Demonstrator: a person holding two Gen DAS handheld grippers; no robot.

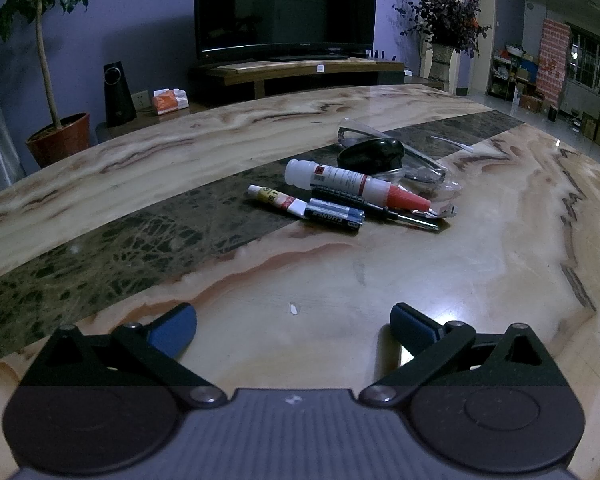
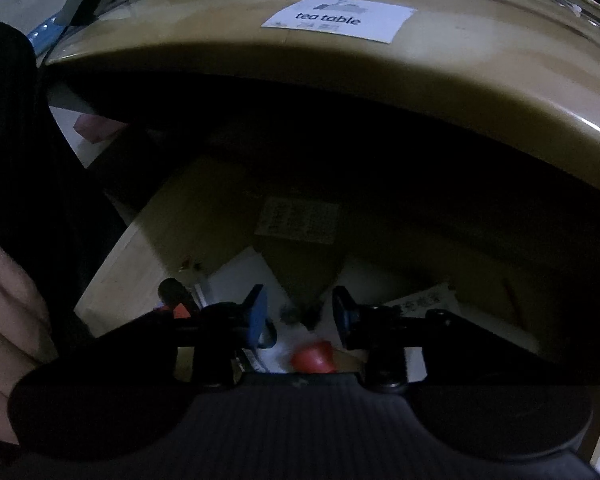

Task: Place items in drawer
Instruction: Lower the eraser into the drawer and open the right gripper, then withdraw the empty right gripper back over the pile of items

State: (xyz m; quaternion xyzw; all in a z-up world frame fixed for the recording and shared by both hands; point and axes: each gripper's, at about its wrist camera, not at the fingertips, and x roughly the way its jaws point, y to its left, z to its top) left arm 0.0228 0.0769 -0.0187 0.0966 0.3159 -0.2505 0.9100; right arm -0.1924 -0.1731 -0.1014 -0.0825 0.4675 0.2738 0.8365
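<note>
The right gripper (image 2: 300, 312) is hanging over the open drawer (image 2: 148, 240) beneath the table's edge, its jaws standing apart with nothing pressed between the blue pads. Just under them a red-capped item (image 2: 314, 356) is lying among papers on the drawer floor — judging from that, it is already delivered, though the dim light is hiding what exactly it is. A label reading "tea table" (image 2: 338, 18) is sitting on the tabletop edge above.

The left gripper (image 1: 294, 324) is resting low over the near edge of the marble table (image 1: 140, 168), fingers spread wide and empty. Most of the job is still waiting: toward the far right part of the tabletop a cluster is lying together — a white bottle with an orange nozzle (image 1: 356, 182), a small tube (image 1: 278, 199), batteries (image 1: 334, 218), a screwdriver (image 1: 380, 208), a black rounded object (image 1: 372, 154) and clear glasses (image 1: 400, 148).

Between the left gripper and that pile the surface is lying bare, giving free room to reach. The drawer is looking tighter — the tabletop overhang is shading it from above.
</note>
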